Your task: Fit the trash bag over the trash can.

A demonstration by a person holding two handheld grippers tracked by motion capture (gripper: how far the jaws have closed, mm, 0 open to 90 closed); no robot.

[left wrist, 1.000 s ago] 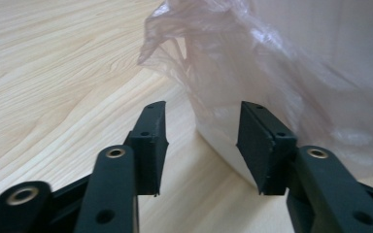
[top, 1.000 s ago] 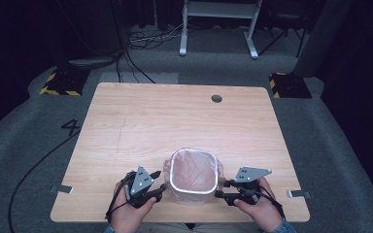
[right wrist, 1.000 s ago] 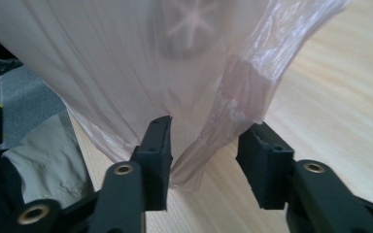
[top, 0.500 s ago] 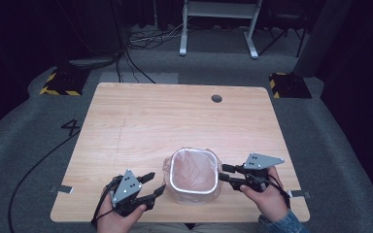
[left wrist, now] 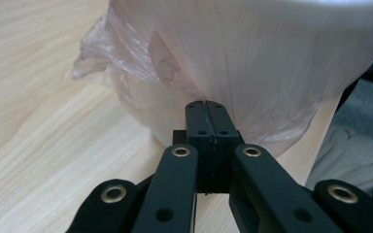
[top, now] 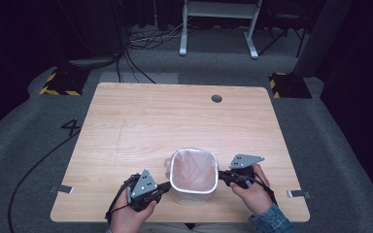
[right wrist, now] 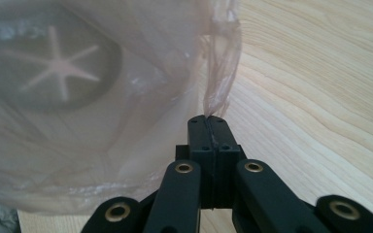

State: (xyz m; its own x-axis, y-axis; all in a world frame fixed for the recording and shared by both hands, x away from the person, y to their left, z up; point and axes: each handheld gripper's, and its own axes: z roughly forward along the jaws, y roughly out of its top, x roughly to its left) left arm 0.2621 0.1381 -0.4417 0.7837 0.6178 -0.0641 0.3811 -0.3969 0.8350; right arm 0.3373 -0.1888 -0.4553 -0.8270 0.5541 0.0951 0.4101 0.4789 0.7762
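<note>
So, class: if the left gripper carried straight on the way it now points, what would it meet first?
The left gripper, jaws shut, would most likely press straight into the thin pinkish plastic bag draped over the small white bin; its tips look already at the film, perhaps pinching it.

A light wood-grain table [top: 141, 126] with a round cable hole [top: 216, 98] stands on grey carpet [top: 24, 145] marked "4" [top: 71, 127], with black cables [top: 34, 167] trailing, yellow-and-black striped blocks [top: 58, 82] at both far corners, a white metal frame [top: 218, 22] behind, and dark surroundings.
</note>
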